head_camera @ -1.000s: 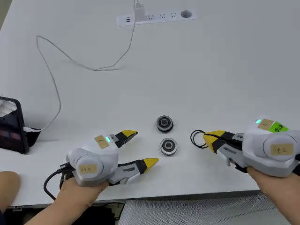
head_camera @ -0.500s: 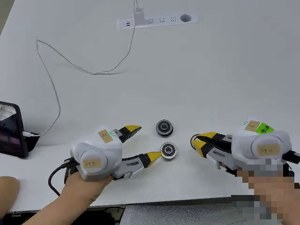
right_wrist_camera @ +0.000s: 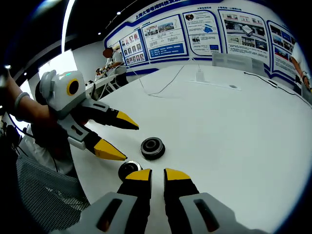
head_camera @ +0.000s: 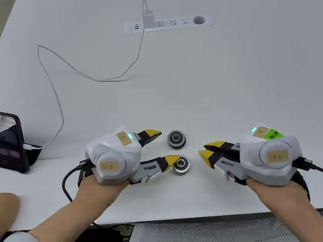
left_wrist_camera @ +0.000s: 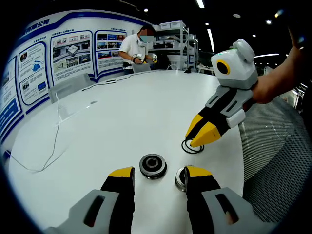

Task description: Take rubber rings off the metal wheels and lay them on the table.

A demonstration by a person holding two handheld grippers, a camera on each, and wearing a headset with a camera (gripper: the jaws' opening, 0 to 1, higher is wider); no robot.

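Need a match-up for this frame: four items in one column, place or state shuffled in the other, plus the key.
Things:
1. left hand-held gripper
2. near metal wheel
3. rubber rings
4. power strip

Place or state:
A. at the far edge of the table, with a plug in it
B. jaws wide apart, nothing between them
C. flat on the table, just under the tips of the right hand-held gripper
D. right beside one yellow jaw tip of the open gripper

Pairs: 1-B, 2-D, 3-C, 4-A
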